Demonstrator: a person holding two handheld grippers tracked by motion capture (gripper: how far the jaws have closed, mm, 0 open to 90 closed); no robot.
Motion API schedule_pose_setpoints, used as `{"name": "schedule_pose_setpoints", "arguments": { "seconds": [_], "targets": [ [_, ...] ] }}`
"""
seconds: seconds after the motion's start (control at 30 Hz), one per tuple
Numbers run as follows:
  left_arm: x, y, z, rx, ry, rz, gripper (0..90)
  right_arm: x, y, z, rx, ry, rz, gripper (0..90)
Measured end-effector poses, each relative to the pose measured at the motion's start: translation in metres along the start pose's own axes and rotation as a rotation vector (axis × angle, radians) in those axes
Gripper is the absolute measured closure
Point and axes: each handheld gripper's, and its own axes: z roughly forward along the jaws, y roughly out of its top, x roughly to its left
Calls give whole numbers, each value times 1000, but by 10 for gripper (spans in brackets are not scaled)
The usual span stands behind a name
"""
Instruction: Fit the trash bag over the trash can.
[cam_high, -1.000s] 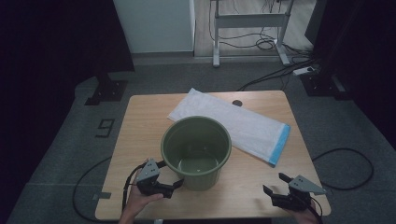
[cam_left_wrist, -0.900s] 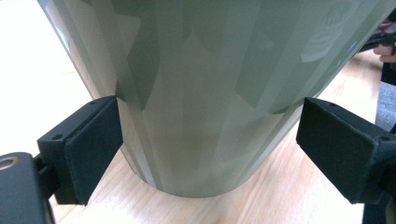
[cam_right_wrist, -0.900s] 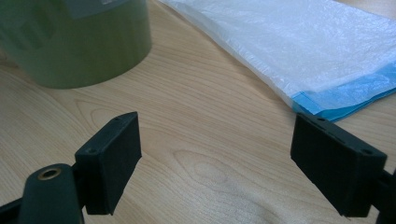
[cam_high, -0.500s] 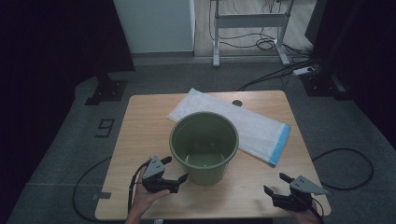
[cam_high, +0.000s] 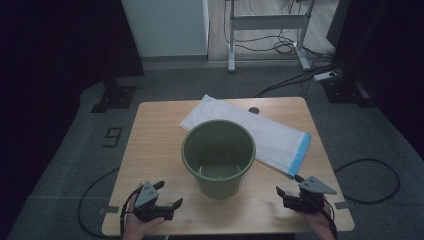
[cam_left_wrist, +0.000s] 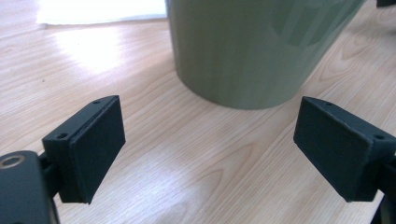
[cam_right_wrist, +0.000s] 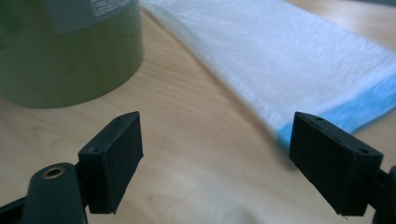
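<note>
Wooden and pale, the bench (cam_high: 150, 150) carries everything, standing on a grey floor with dark stands and cables beyond its far edge. Next in size, a white bag (cam_high: 260, 131) with a blue band along one short end lies flat on the far half of the bench, running from near the middle of the far edge toward the right edge. A green bucket (cam_high: 218, 157) stands upright near the middle of the bench, closer to the near edge, its rim overlapping the bag's near side in the high view; whether the two touch cannot be told. The bucket is open-topped, and the right gripper view shows a pale label (cam_right_wrist: 88, 11) on its wall. The left gripper (cam_high: 167, 196) hovers at the near-left corner of the bench, held by a hand (cam_high: 135, 225) that comes over the near edge, its jaws spread wide and gripping nothing; in the left gripper view the base of the bucket sits just ahead of them, apart from both. The right gripper (cam_high: 288, 185) is at the near-right corner, its jaws likewise wide apart and empty, with bare wood between them and the bag's blue end just ahead.
</note>
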Motion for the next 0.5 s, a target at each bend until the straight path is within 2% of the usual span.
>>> {"name": "schedule_pose_setpoints", "arguments": {
  "seconds": [0.03, 0.13, 0.37, 0.43, 0.47, 0.5],
  "targets": [
    [0, 0, 0, 0, 0, 0, 85, 0, 0, 0, 0, 0, 0, 173],
    [5, -4, -1, -3, -2, -20, 86, -2, 16, 16, 33, -14, -30, 184],
    [12, -13, -1, 14, 8, -43, 87, -6, 39, 52, 84, 16, -38, 223],
    [15, -15, -3, -14, -6, -64, 93, -5, 41, 65, 106, 20, -43, 227],
    [15, -15, -3, -14, -6, -64, 98, -5, 41, 65, 106, 20, -43, 227],
    [16, -15, -5, -31, -10, -74, 98, -4, 42, 79, 130, 7, -45, 228]
  ]
}}
